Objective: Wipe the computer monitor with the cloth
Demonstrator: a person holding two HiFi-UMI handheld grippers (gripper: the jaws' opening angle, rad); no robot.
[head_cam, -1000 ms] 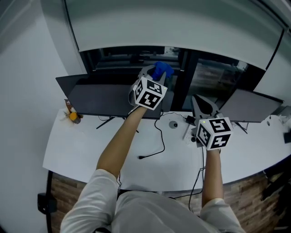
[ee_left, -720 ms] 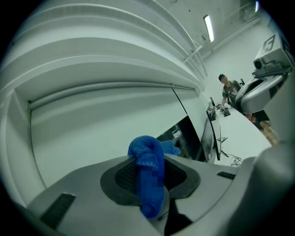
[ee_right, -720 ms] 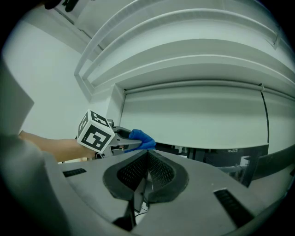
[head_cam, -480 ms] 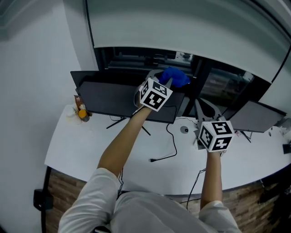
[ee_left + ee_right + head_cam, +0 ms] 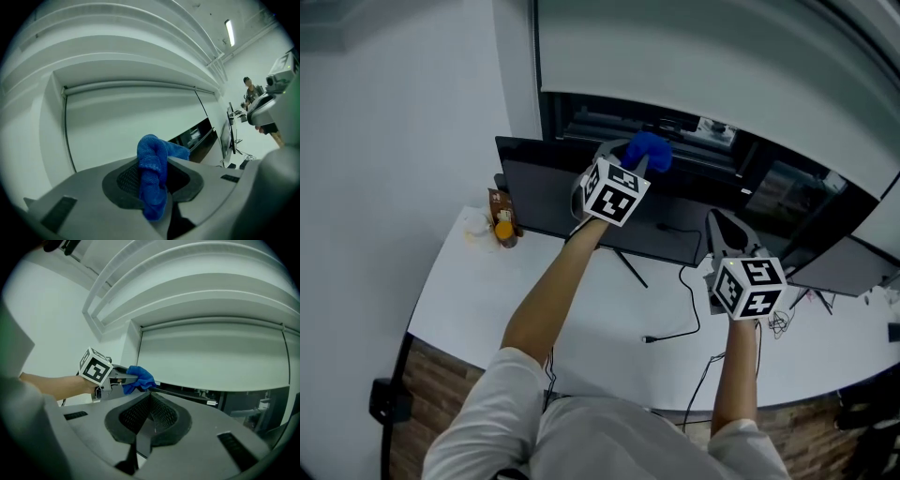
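Note:
A bunched blue cloth is pinched in my left gripper, which is shut on it. In the head view the cloth sits at the top edge of the black computer monitor, near its upper middle. The monitor stands at the back of the white desk. My right gripper is shut with nothing between its jaws, held above the desk to the right of the monitor.
A small bottle with an orange cap stands at the monitor's left end. A black cable lies on the desk in front. A second dark screen stands at the far right. A window band runs behind the monitor.
The head camera has swung, so the monitor and desk now sit lower and further right. The left gripper with the cloth stays at the monitor's top edge. The right gripper has hardly moved.

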